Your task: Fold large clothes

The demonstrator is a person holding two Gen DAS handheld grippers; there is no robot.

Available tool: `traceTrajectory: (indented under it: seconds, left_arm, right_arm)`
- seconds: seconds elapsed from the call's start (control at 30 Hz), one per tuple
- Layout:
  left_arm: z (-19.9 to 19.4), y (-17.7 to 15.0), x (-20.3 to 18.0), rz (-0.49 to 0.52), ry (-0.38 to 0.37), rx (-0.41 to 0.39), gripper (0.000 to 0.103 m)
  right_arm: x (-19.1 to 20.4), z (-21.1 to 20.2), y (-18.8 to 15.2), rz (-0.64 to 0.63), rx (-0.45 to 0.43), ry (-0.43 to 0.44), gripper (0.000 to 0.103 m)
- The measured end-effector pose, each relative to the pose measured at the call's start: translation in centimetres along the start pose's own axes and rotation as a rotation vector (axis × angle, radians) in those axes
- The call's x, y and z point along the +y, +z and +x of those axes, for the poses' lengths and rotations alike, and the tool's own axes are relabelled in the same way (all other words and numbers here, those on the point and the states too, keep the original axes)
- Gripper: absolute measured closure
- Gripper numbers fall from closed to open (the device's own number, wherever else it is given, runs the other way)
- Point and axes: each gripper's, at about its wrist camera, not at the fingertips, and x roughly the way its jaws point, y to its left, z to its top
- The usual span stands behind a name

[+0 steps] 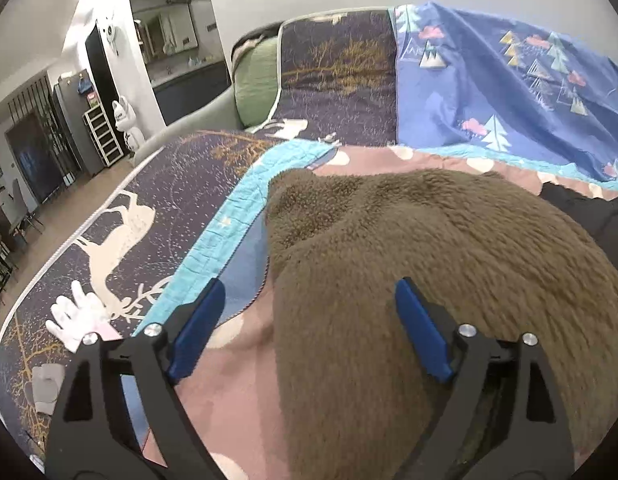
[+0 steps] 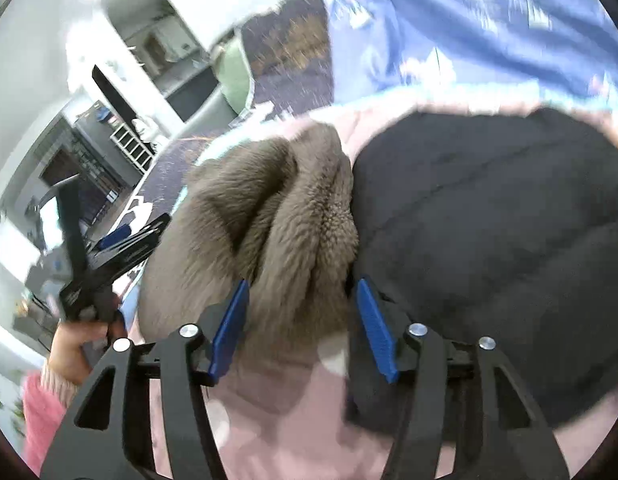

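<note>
A large brown fleece garment lies bunched on a pink blanket on the bed. My left gripper is open, its blue pads wide apart over the garment's left edge, holding nothing. In the right wrist view the same fleece shows with its black quilted outer side to the right. My right gripper is open, its blue pads either side of a thick fold of fleece. The left gripper shows there at the left, held in a hand.
A blue patterned sheet hangs over the sofa back. A dark deer-print mattress cover lies to the left, with a white glove and a small grey item on it. A green cushion sits behind. The bed's left edge drops to the floor.
</note>
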Motion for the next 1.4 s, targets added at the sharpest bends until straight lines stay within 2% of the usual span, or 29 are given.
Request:
traceTrajectory:
  seconds: [0.17,0.3,0.53,0.63,0.8,0.97,1.13,1.23,1.4]
  left_arm:
    - [-4.7,-2.1,-0.2,-0.026,-0.094,-0.051,0.003]
    - [-9.9,-4.5,-1.3,-0.030,-0.189,-0.091,0.002]
    - [-21.3,-9.8,-2.1,-0.080,-0.285,-0.172,0.002]
    - [-25.9,-11.8,-2.4,-0.076,-0.278,-0.196,0.002]
    - [-33.0,-14.5,-3.3,-0.032,-0.231,-0.255,0.002]
    - [-38.3,-17.0,-4.2,-0.033,-0.250,-0.291,0.002]
    - [-41.4,-19.0,-5.2,-0.017,-0.257,-0.295,0.002]
    - [-42.9,-20.0,-5.7,-0.006,-0.253,-0.293,0.002]
    - [-44.4,-21.4,-5.9,-0.017,-0.253,-0.264,0.002]
  right_arm:
    - [0.8,-4.9,-3.9,-0.165,-0.017,-0.106,0.034]
    - [1.9,-8.3,-6.1,-0.219,-0.047,-0.151,0.026]
    - [5.2,-15.7,-9.1,-0.262,-0.177,-0.194,0.018]
    - [5.3,-18.5,-10.2,-0.239,-0.199,-0.205,0.011]
    - [4.7,-21.8,-12.3,-0.172,-0.174,-0.224,0.011]
    - [5.0,-25.0,-14.7,-0.172,-0.211,-0.280,0.009]
    - [5.9,-28.3,-16.9,-0.165,-0.300,-0.291,0.008]
    - [6.1,-30.0,-17.8,-0.150,-0.356,-0.305,0.004]
    - [6.2,-31.4,-18.6,-0.144,-0.333,-0.286,0.003]
